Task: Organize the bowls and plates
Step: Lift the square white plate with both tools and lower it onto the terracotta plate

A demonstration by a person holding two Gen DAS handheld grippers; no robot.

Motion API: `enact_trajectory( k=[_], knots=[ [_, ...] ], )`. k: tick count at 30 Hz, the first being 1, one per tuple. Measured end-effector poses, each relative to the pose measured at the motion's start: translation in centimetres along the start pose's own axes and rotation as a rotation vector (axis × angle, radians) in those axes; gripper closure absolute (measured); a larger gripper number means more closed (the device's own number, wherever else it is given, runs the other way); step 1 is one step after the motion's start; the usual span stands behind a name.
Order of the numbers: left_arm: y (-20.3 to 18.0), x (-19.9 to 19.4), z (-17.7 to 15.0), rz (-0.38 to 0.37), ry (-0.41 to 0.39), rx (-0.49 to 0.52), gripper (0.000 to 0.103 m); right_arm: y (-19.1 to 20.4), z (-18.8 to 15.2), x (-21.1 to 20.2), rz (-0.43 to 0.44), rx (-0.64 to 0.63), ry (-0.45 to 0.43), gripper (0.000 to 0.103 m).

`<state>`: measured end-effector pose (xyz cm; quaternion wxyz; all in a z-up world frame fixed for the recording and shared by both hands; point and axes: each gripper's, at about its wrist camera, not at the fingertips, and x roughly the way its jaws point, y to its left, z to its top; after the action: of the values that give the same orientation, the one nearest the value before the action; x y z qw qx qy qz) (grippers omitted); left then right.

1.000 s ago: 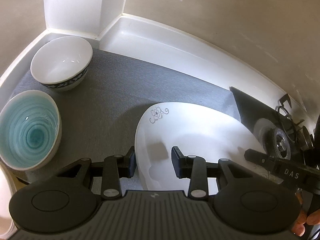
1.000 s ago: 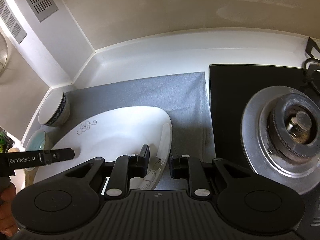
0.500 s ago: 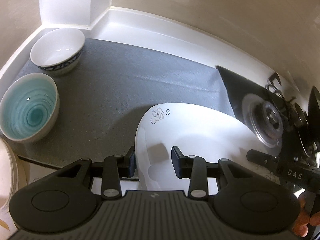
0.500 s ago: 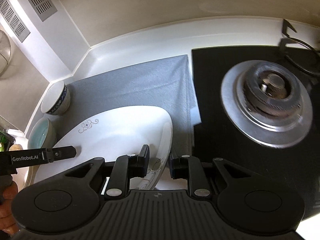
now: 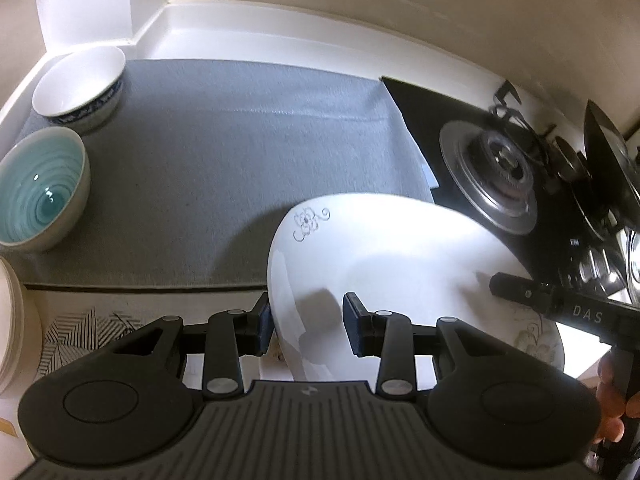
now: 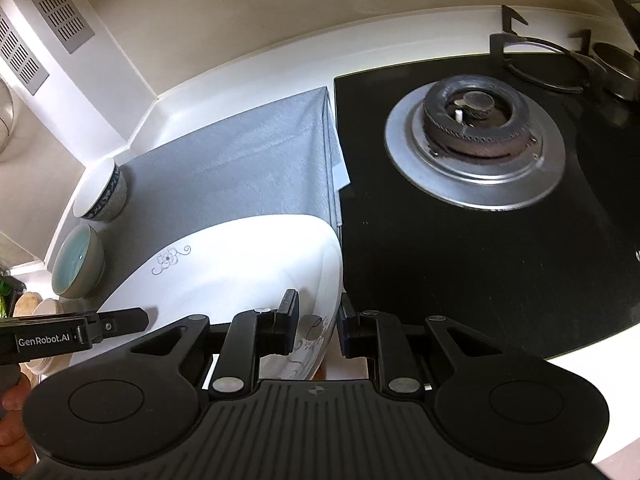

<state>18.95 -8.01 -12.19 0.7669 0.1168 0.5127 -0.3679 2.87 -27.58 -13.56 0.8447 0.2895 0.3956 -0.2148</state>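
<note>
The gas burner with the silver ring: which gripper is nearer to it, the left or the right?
Right. The right gripper grips the big white plate at its rim beside the gas burner. The left gripper grips the plate's opposite rim, away from the burner.

You face a white desk (image 5: pixel 248 36) in a beige-walled corner (image 6: pixel 240 0), its grey cloth mat (image 5: pixel 224 152) beside a black glass hob (image 6: pixel 460 240) with a steel burner (image 6: pixel 476 144).

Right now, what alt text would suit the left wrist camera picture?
The left gripper clamps one rim of a large white plate above a grey mat; two bowls sit at the far left.
</note>
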Motion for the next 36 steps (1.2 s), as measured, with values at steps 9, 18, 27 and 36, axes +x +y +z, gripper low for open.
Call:
enact_trajectory(
  k=[9, 18, 27, 36],
  knots=[
    [0.3, 0.5, -1.6, -0.002, 0.044, 0.022, 0.063, -0.3, -1.8, 0.1, -0.012, -0.013, 0.015, 0.081],
    [0.5, 1.2, -2.5, -0.009, 0.092, 0.024, 0.063, -0.4, -2.7, 0.5, -0.018, -0.034, 0.042, 0.081],
    [0.1, 1.4, -2.6, -0.001, 0.106, 0.061, 0.063, 0.1, -3.2, 0.7, -0.07, -0.133, 0.052, 0.081],
    [-0.4, 1.4, -2.7, -0.002, 0.124, 0.097, 0.063, 0.0, -3.2, 0.5, -0.08, -0.15, 0.072, 0.081]
  ],
)
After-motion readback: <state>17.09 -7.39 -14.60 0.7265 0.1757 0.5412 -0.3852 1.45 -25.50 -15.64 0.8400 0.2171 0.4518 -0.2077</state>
